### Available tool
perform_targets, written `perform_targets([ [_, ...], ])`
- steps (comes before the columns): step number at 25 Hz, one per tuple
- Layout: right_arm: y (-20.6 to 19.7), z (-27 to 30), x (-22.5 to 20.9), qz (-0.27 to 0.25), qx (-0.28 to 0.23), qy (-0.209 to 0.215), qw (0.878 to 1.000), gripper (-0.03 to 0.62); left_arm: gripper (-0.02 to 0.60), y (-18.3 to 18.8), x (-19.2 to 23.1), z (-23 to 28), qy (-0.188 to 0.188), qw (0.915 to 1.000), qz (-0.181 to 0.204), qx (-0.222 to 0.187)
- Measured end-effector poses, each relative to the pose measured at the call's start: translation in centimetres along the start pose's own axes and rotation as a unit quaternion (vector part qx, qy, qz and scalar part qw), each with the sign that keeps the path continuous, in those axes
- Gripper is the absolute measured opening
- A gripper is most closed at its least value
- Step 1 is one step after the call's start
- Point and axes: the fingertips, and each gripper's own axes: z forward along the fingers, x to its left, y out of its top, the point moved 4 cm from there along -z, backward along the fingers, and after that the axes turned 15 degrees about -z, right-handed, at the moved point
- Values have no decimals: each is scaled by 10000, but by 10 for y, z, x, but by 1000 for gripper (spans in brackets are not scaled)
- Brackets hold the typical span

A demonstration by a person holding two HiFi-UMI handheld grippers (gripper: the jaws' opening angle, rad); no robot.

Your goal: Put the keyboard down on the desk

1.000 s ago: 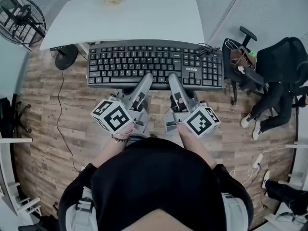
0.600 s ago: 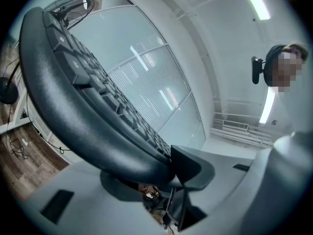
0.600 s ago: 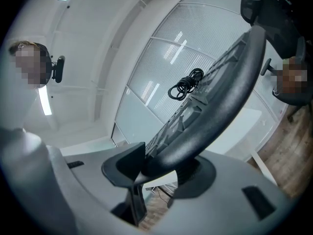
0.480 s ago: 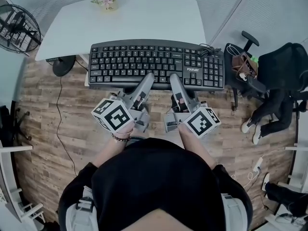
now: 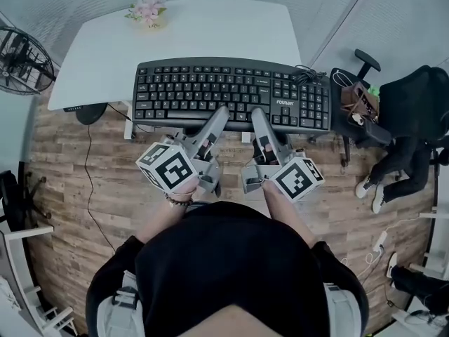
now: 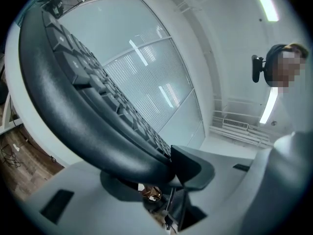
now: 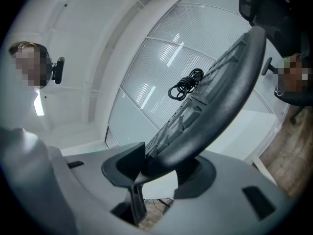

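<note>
You hold the black keyboard (image 5: pixel 231 93) by its near long edge, above the near edge of the white desk (image 5: pixel 210 30) and the wood floor (image 5: pixel 84 188). Your left gripper (image 5: pixel 219 116) pinches that edge left of centre, jaws half closed onto it. Your right gripper (image 5: pixel 258 116) grips just to its right. The coiled cable (image 5: pixel 304 71) lies on the keyboard's far right corner. A flower pot (image 5: pixel 147 11) stands at the desk's far left.

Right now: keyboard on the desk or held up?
Held up: left gripper and right gripper clamp the keyboard, which overhangs the desk edge.
</note>
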Motion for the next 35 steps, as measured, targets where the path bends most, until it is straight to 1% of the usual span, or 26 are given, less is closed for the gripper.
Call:
perform_targets([
  [3,4,22,-6,-5,-21,-47,10000,179,175,16,9,16,-19,10000,-5,45],
  [7,3,77,-20,37,76,-154,9998,179,176,56,38,48,36,9999,-101,113],
  [9,3,91,-22,43,75,-175,9998,179,176,66,45,55,33,9998,-114,134],
  [25,-1,98,-24,-31,-216,-165,9996,179,176,73,51,60,-146,9997,54,203],
  [31,-5,149,-38,-29,-146,-310,9994,179,175,107,84,90,-135,9994,-76,303],
  [35,-4,160,-44,-26,-168,-381,9991,179,175,114,91,101,-193,9991,-97,361],
])
